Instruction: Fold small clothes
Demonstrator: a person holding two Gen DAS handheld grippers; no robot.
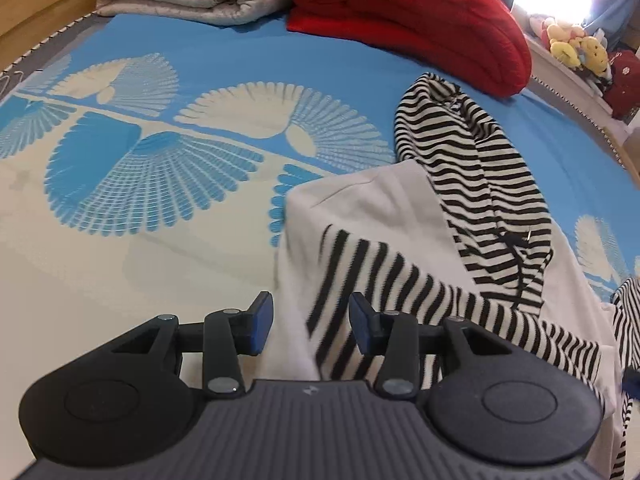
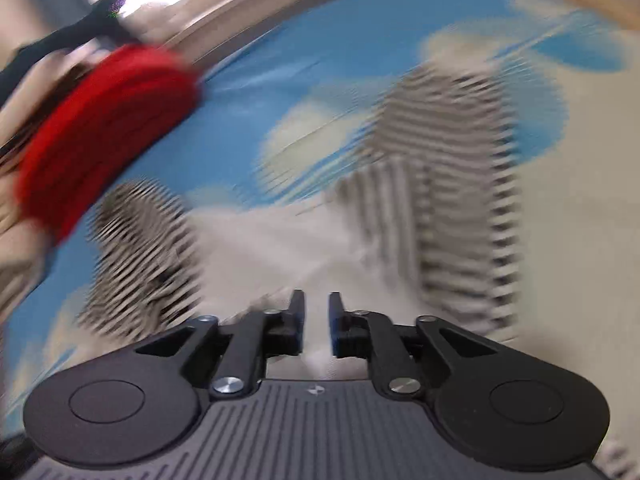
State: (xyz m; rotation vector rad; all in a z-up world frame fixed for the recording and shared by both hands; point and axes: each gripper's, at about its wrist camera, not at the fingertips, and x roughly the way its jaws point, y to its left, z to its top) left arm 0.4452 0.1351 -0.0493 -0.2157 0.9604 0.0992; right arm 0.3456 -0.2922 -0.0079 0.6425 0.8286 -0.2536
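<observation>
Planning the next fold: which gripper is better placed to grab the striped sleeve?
Probably left. The left gripper is open, its view sharp, with the sleeve lying between its fingers. The right gripper has a narrower gap over white cloth, and its view is motion-blurred.

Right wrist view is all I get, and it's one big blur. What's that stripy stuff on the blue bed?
Observer: The left wrist view is sharp. It's a white top with a black-and-white striped hood.
Operator: Is it folded at all?
Observer: Partly. One striped sleeve lies across the white body.
Operator: Is the other gripper holding anything?
Observer: No. The left gripper is open and grips nothing. The sleeve shows in the gap between its fingers.
</observation>
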